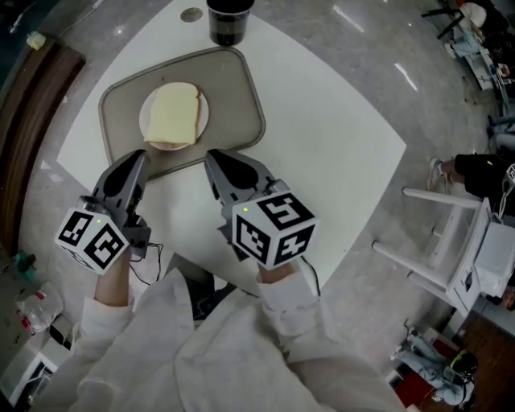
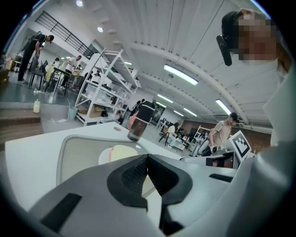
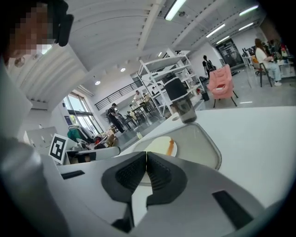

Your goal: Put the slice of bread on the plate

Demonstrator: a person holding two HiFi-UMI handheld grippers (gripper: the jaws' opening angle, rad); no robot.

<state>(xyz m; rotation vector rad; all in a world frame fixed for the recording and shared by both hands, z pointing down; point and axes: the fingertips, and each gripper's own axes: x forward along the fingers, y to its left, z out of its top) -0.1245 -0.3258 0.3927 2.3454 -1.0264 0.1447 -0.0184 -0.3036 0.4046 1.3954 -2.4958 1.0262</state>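
A pale slice of bread (image 1: 174, 114) lies flat on a small white plate (image 1: 203, 111), which stands on a beige tray (image 1: 241, 88) on the white table. The bread (image 2: 121, 151) and the plate (image 2: 103, 157) show past the left jaws, and the bread (image 3: 160, 146) with the plate (image 3: 174, 147) past the right jaws. My left gripper (image 1: 139, 158) hovers at the tray's near left corner, shut and holding nothing. My right gripper (image 1: 211, 158) hangs over the tray's near edge, also shut and holding nothing.
A dark cup (image 1: 229, 21) stands beyond the tray at the table's far edge. A round hole (image 1: 191, 14) marks the tabletop beside it. A white chair (image 1: 459, 241) stands on the floor to the right. People and shelving (image 2: 106, 88) fill the hall behind.
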